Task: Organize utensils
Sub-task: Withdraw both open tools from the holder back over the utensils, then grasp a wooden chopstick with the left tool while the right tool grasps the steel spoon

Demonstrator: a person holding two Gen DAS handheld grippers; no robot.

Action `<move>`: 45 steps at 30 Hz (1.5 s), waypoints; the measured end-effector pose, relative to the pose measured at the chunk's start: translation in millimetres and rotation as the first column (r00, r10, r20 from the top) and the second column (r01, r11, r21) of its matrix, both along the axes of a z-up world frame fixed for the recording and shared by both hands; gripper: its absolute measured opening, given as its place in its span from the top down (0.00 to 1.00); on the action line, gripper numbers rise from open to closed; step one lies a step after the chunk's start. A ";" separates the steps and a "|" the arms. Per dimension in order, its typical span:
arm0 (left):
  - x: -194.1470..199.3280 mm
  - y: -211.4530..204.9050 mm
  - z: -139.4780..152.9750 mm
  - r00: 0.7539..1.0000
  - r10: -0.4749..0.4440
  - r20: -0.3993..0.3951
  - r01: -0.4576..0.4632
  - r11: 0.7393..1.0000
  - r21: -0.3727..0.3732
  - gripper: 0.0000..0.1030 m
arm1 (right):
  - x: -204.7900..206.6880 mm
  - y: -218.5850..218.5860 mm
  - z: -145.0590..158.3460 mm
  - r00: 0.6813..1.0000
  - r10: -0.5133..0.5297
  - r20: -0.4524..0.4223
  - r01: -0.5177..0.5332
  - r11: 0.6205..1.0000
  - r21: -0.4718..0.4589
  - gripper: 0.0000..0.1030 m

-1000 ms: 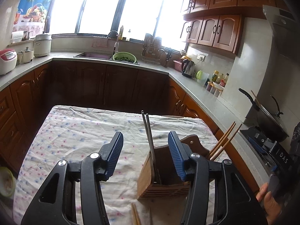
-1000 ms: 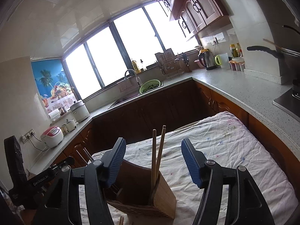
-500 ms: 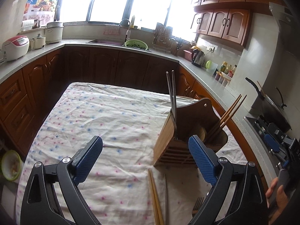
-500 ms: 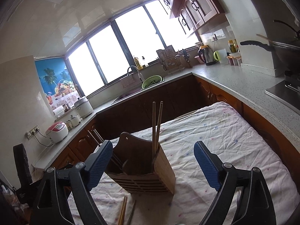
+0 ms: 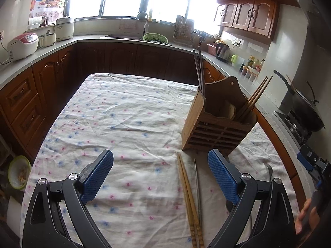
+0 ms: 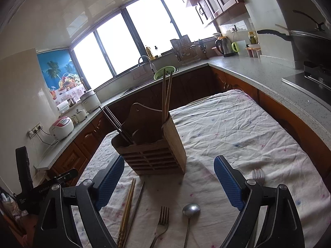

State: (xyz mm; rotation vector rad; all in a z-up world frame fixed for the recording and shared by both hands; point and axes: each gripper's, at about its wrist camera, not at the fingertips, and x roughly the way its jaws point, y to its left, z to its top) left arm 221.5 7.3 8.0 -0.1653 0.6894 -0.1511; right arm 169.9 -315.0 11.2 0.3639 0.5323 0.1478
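Both tongs gape wide and grip nothing: the left tongs point(image 5: 160, 177) hover above the cloth-covered bench point(image 5: 115, 111), the right tongs point(image 6: 168, 180) likewise. Nearest, loose utensils lie flat on the cloth, apparently awaiting sorting: wooden chopsticks point(image 6: 126, 208) just beside a metal pair point(image 6: 135, 206), then a fork point(image 6: 162, 223), a spoon point(image 6: 190, 210) and a second fork point(image 6: 258, 175) by the right finger. Beyond stands the wooden holder point(image 6: 151, 144), upright, dark chopsticks point(image 5: 199, 72) in one end compartment, wooden ones point(image 5: 254, 99) in the other, seemingly sorted by kind.
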 end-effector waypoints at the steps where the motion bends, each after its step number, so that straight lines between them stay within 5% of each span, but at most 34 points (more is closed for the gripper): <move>1: -2.8 0.5 -1.9 1.000 -0.001 -0.003 0.001 1.000 0.001 0.08 | -3.2 0.5 -1.7 1.000 -0.001 -0.006 0.001 1.000 -0.001 0.13; 16: -6.1 -9.2 -25.0 0.997 -0.011 -0.070 0.015 0.998 0.064 0.08 | -18.6 8.4 -31.3 0.996 0.018 -0.088 -0.022 0.999 -0.047 0.13; 34: 64.6 -67.8 -95.9 0.968 -0.035 -0.248 0.101 0.961 0.259 0.17 | -3.5 -6.2 -54.9 0.987 -0.012 -0.157 0.008 1.000 -0.023 0.13; 45: 72.1 -55.0 -113.5 0.954 -0.043 -0.295 0.117 0.964 0.237 0.19 | 8.0 4.9 -77.6 0.972 0.031 -0.234 -0.043 0.998 -0.047 0.18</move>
